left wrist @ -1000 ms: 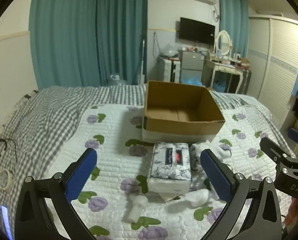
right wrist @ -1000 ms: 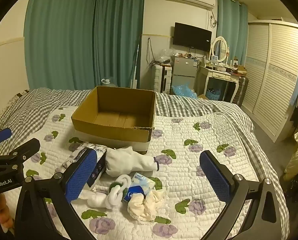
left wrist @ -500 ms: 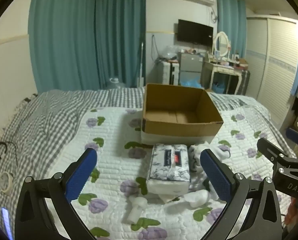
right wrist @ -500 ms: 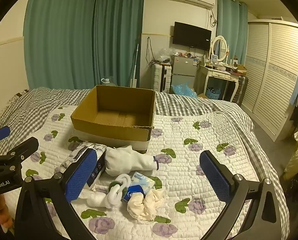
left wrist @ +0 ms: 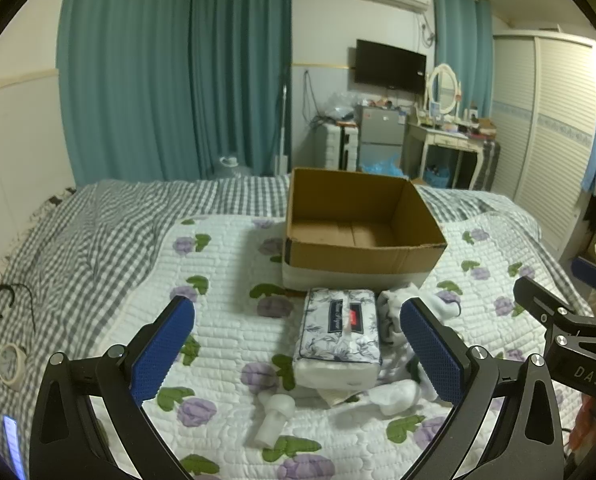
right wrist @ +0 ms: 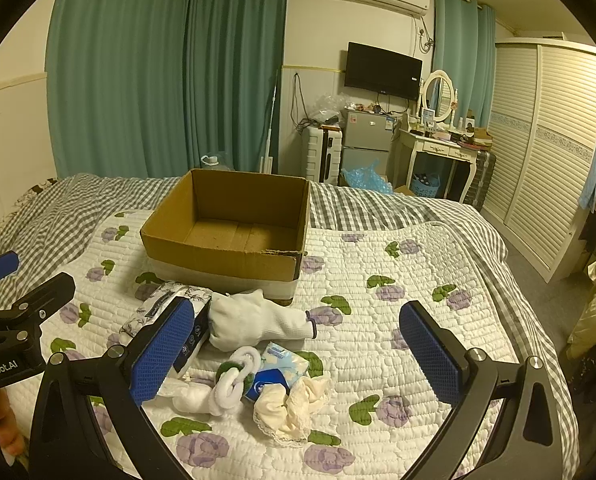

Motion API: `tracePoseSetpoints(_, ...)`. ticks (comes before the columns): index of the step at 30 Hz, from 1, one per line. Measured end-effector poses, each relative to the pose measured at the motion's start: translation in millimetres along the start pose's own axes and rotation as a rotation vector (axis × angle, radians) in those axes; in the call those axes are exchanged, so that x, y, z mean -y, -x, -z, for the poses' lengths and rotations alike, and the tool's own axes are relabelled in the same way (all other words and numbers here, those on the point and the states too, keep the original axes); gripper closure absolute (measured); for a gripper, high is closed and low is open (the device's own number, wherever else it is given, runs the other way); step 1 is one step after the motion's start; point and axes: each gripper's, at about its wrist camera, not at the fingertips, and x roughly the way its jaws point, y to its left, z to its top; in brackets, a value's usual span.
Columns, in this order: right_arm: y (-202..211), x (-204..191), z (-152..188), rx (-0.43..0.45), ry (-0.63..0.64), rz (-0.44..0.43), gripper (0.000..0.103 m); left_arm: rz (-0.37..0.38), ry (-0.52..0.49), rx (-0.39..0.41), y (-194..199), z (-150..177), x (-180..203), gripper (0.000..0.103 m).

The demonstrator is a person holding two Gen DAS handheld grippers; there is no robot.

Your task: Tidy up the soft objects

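Both tongs wide open, holding nothing, hovering above the bed (left wrist: 226, 320) short of the pile. Left tongs (left wrist: 297, 346) look lined up loosely on the tissue pack (left wrist: 340, 330); right tongs (right wrist: 297, 354) sit over the white glove (right wrist: 254, 320) and the small stuff in front of it. Cardboard box (left wrist: 358, 236) open and empty, just behind the pile, tissue pack close to its front wall

Step in hand, my read: first pick, nothing in the box yet. Tissue pack is wide and squashy, so drop the left tongs straight down over its short width and pinch mid-body, not a corner, or it folds and slips. Lift clear of the box's front wall before moving over it. Glove is limp; grab the bunched palm end, not the cuff, otherwise it drags the neighbours. Keep the two tongs apart, they're close side by side over the same pile

View differences: the right wrist view shows the items that the left view mostly hides behind its own finger — blue tissue packet (right wrist: 276, 372), cream scrunchie (right wrist: 292, 408), white ring-shaped plush piece (right wrist: 234, 380) on something green, rolled white cloth beside it. The left wrist view shows the tissue pack's full top with its slot, plus a white bottle-like thing (left wrist: 274, 416) lying near the camera, and a tape roll (left wrist: 10, 360) and black cable far left on the checked sheet; none of these appear in the right view
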Motion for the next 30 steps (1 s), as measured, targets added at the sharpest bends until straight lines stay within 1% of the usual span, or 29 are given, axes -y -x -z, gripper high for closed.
tracePoseSetpoints(30, -4.5, 4.7, 5.5, -0.006, 0.004, -0.007, 0.000, 0.003, 0.000, 0.002, 0.1, 0.3, -0.5, 0.000)
